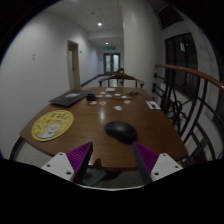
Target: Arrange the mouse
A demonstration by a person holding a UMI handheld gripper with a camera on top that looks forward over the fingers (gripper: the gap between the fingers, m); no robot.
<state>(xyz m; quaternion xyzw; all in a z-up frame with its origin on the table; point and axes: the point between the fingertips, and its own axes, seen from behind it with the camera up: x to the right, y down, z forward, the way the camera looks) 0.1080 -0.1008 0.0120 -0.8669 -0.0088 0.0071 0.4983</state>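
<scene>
A dark computer mouse lies on the brown wooden table, just ahead of my fingers and a little right of the middle. My gripper is open, its two purple pads spread wide apart with nothing between them. The mouse sits beyond the fingertips, untouched.
A round yellow disc lies on the table at the left. A dark flat laptop-like item sits further back left. Small white cards and papers are scattered at mid-table. A railing runs along the right. A corridor with doors lies beyond.
</scene>
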